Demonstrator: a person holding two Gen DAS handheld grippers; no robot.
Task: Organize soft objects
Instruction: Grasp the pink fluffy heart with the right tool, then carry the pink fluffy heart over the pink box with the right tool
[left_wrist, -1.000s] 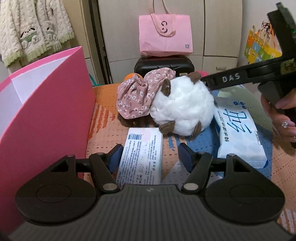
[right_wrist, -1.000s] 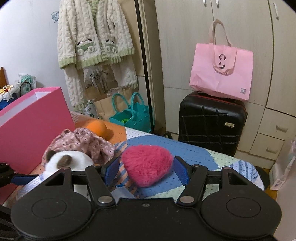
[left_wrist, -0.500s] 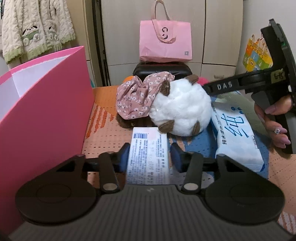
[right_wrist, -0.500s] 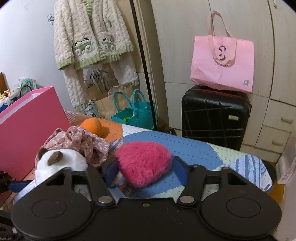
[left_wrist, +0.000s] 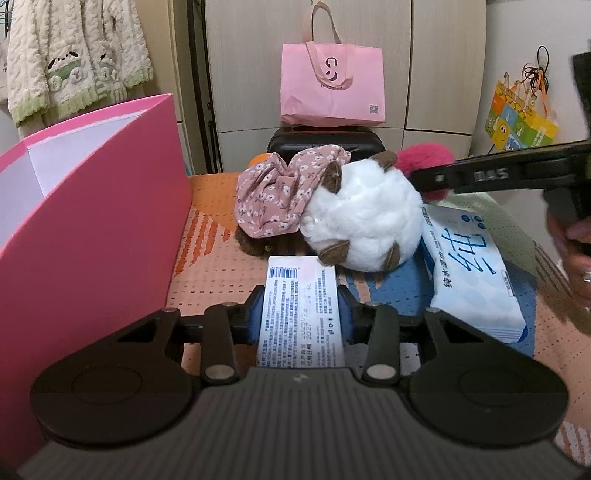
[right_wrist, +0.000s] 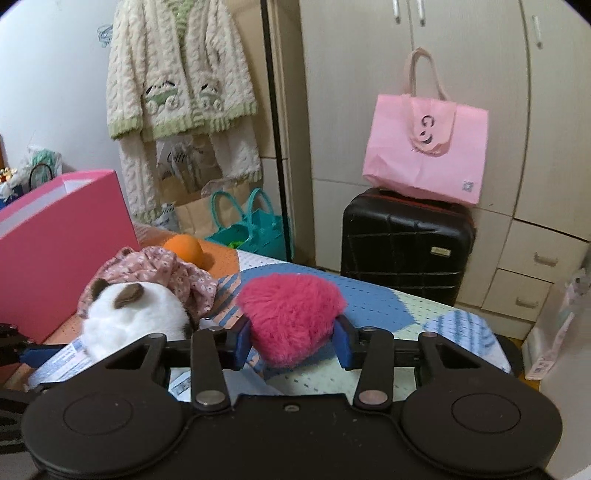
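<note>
As both grippers close: white packet (left_wrist: 301, 314), pink heart (right_wrist: 291, 325).

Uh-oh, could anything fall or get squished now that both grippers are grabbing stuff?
Maybe. The left gripper is closing on a flat wipes pack near its end only, so it may droop or slip when lifted. The right gripper is closing on the fluffy pink heart; its fur squashes, so the grip could be loose. The white plush lies against the pack's far end and might roll if it moves.
</note>
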